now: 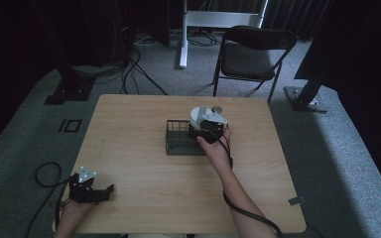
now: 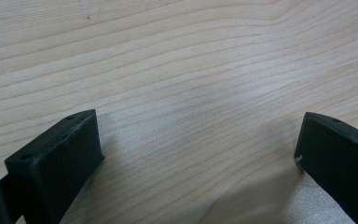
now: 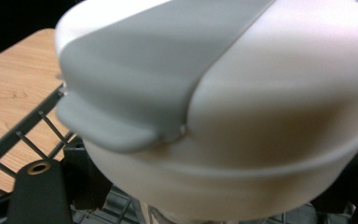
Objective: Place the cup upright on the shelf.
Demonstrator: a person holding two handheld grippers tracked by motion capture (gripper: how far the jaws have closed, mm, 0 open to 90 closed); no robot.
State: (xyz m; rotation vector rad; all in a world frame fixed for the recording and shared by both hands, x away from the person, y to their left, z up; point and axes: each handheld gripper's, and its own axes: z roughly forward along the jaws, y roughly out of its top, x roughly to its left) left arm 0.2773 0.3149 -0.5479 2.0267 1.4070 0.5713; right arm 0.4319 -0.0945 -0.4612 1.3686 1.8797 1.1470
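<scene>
High view: pale wooden table [image 1: 144, 188] on grey carpet [image 1: 25, 134], left claw [image 1: 92, 192] spread, right claw [image 1: 209, 130] pinching white container [image 1: 201, 117].

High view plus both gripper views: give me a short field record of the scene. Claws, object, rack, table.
right claw: over the right end of the rack, shut on the white container
white container: round, white, with a grey band across its lid, tilted, held above the rack
wire rack: black, mid-table, nothing else seen inside
left claw: near the table's front left corner, jaws wide apart, holding nothing
table: light wood
background: black folding chair on grey carpet
</scene>
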